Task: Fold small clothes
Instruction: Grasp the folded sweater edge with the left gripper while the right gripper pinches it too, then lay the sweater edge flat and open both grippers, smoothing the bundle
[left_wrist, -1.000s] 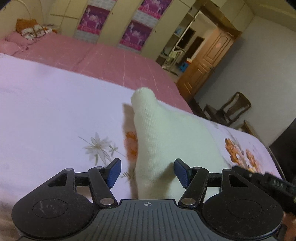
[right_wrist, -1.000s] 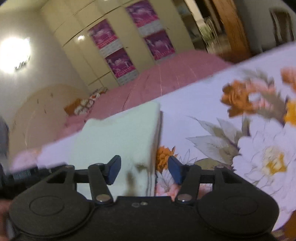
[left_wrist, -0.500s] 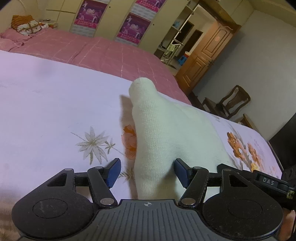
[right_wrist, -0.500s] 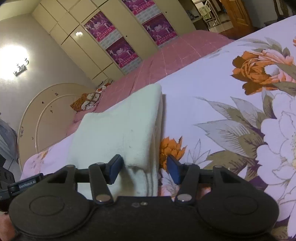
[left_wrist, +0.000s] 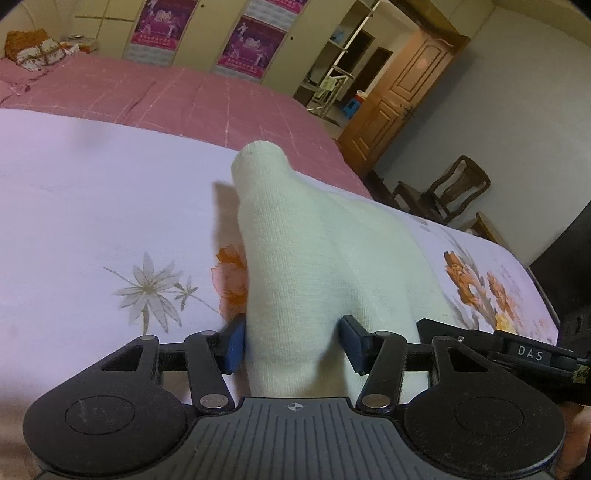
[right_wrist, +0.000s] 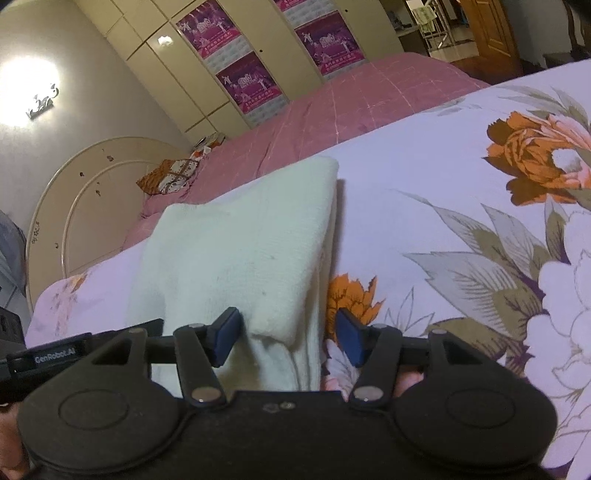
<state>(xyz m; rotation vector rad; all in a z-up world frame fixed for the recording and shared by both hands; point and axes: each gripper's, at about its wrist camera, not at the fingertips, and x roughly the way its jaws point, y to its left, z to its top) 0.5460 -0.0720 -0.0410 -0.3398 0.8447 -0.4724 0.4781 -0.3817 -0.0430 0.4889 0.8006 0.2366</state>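
A small cream knit garment (left_wrist: 314, 266) lies on the bed's floral sheet (left_wrist: 92, 206), already doubled over, its thicker folded edge toward the pink quilt (left_wrist: 184, 96) beyond. The left tongs (left_wrist: 291, 345) are closing around its near edge; the pads look to be touching the cloth on both sides, though I can't say they have bitten yet. The right tongs (right_wrist: 286, 338) stand half wide, straddling the other near corner, with gaps showing beside the pads. The knit looks light, soft and floppy, likely to sag and slide open, so I'd pinch through all layers at the two near corners and lift both evenly.
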